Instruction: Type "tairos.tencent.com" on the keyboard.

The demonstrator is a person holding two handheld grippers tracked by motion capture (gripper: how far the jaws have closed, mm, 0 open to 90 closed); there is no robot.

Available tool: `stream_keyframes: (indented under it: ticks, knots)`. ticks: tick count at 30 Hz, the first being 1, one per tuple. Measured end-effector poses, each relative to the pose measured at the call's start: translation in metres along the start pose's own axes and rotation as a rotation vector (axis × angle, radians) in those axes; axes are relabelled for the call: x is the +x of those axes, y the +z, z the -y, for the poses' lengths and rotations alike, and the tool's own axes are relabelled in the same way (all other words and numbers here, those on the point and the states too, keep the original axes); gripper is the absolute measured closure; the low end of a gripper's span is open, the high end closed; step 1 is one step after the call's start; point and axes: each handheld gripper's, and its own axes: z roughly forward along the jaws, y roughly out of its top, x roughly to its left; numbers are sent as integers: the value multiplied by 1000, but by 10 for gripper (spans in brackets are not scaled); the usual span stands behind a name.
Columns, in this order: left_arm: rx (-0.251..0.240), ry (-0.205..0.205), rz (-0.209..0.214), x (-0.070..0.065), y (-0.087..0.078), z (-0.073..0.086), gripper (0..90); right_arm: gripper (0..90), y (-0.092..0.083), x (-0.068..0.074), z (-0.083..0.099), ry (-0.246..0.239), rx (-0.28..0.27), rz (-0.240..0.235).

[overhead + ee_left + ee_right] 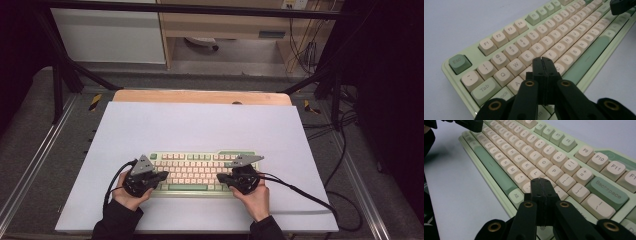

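A pale green keyboard with cream keycaps lies near the front of a white mat. My left gripper hovers over its left end, jaws shut with nothing between them; in the left gripper view the closed tips sit above the keys around S and D, keyboard running away to the upper right. My right gripper is over the right end, also shut and empty; its tips hang above the keys right of L, near the keyboard's Alt key.
The white mat covers a wooden tabletop whose back edge shows. Black cables trail off the mat to the right. Dark frame bars stand at the back left and back right. The green spacebar lies along the keyboard's near edge.
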Motion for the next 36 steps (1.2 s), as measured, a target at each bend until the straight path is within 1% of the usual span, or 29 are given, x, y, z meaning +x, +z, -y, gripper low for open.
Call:
stream_keyframes:
  ticks: [4, 7, 17, 29, 36]
  knots:
    - [-8, 3, 2, -1, 0, -4, 900, 900, 0, 0, 1, -1, 4, -1]
    - [-12, -3, 7, -2, 2, -7, 900, 900, 0, 0, 1, -3, 5, -1]
    - [-7, 8, 2, -4, 7, -18, 900, 900, -1, 0, 1, -6, 7, -4]
    - [13, 24, 4, -10, 25, -31, 900, 900, -1, 0, 1, -7, 6, -3]
    - [20, 18, 4, -12, 36, -35, 900, 900, -1, 0, 1, -8, 7, -3]
